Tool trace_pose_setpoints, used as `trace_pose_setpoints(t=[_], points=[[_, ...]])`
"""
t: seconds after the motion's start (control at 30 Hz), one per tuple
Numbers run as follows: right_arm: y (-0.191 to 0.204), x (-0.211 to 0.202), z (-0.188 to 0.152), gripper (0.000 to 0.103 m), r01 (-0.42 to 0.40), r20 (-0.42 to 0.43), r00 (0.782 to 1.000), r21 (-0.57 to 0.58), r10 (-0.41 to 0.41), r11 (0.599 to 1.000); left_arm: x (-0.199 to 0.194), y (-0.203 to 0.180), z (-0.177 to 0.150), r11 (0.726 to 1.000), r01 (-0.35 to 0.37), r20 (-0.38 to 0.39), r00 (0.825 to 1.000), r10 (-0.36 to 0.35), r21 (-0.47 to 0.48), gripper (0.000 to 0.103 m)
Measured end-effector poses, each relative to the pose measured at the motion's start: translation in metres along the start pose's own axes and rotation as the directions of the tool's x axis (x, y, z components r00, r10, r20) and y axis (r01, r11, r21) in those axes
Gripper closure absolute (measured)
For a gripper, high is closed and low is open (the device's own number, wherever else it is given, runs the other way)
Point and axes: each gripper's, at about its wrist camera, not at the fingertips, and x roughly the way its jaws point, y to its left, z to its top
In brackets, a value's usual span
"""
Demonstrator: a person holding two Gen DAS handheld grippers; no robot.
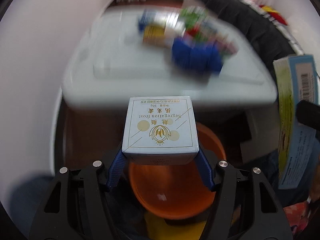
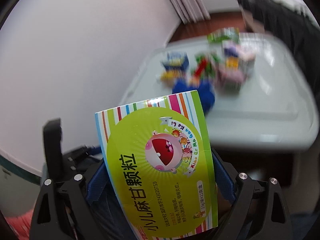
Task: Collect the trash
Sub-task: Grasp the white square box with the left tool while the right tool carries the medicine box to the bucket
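My left gripper (image 1: 160, 160) is shut on a pale blue box (image 1: 160, 128) with gold print, held over an orange bin (image 1: 176, 190) just below it. My right gripper (image 2: 160, 176) is shut on a green striped medicine box (image 2: 160, 160) with a pink cartoon face; that same box (image 1: 296, 120) shows at the right edge of the left wrist view. Behind both, a pile of small boxes and wrappers (image 1: 186, 38) lies blurred on a white table (image 1: 124, 64), with the pile (image 2: 208, 70) also visible in the right wrist view.
A dark garment (image 1: 246, 24) drapes at the back right beyond the table (image 2: 270, 100). A white curved wall or panel (image 2: 80, 50) fills the left. Something yellow (image 1: 176, 228) lies under the orange bin. Brown floor shows around the table.
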Motion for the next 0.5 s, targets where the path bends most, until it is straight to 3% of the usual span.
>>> trace_pose_setpoints(t=[0.23,0.5], points=[[-0.017,0.062,-0.018,0.013,0.060,-0.114,0.992,0.109,-0.047,0.992,0.057,0.003,-0.036,0.998,-0.020,-0.201,0.980,0.007,-0.064,0.041],[-0.025,0.087,-0.021,0.012,0.073,-0.152,0.987,0.147,-0.050,0.986,0.080,0.004,-0.034,0.996,-0.069,-0.244,0.968,0.051,-0.065,0.040]])
